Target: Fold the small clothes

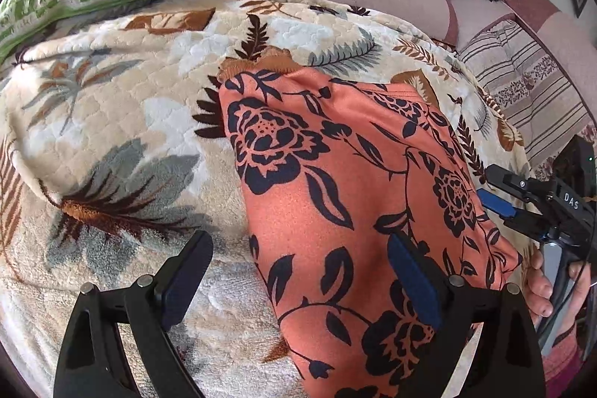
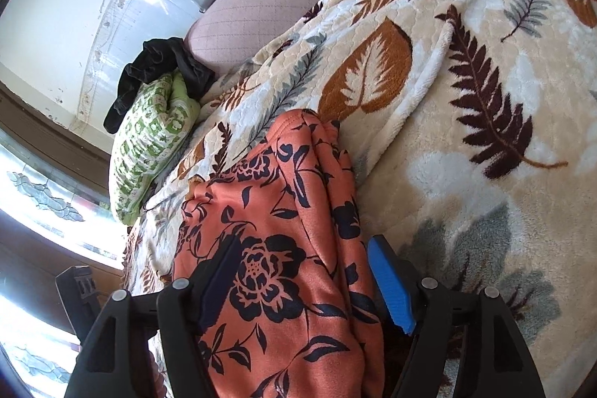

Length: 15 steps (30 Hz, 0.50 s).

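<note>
We see orange floral garment [image 1: 335, 196] on leaf-print blanket [image 1: 112, 122], long axis running near to far; we hold left tongs [image 1: 298, 282] and right tongs [image 2: 302, 282] released, straddling its near end, left nearer

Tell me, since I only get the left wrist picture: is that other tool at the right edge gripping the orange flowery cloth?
Observer: No. In the right wrist view the right gripper has its jaws open over the orange garment, gripping nothing.
Operator: Does the cloth lie flat there?
Observer: No, the side next to the leaf blanket is bunched in long folds.
Operator: What's past the green pillow?
Observer: A bright window with patterned glass, beyond the green pillow.
</note>
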Available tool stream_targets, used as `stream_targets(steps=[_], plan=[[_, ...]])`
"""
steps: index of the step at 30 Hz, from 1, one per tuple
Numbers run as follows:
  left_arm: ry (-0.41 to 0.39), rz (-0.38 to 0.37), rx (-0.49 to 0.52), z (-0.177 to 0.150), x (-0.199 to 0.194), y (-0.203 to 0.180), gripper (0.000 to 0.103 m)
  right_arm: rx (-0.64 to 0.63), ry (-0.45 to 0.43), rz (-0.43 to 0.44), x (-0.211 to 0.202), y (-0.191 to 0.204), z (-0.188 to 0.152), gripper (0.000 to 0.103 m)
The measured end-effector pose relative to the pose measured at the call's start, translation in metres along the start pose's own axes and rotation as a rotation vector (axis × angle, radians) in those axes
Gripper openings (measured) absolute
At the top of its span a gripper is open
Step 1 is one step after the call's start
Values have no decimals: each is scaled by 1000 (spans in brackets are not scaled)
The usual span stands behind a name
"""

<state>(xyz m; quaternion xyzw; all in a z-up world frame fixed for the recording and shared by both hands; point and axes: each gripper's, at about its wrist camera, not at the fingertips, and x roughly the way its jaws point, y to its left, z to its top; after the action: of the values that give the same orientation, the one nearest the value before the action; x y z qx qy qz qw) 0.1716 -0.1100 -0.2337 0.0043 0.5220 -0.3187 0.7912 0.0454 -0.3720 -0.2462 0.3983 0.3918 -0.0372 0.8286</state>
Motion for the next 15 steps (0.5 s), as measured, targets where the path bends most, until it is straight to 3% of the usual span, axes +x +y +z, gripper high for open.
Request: stream_targets(steps=[8, 15], plan=[[55, -161, -114, 3, 8, 27, 95, 140, 154, 117, 30, -37, 2, 74], [80, -171, -110, 3, 19, 23, 95, 136, 195, 203, 40, -35, -2, 83]])
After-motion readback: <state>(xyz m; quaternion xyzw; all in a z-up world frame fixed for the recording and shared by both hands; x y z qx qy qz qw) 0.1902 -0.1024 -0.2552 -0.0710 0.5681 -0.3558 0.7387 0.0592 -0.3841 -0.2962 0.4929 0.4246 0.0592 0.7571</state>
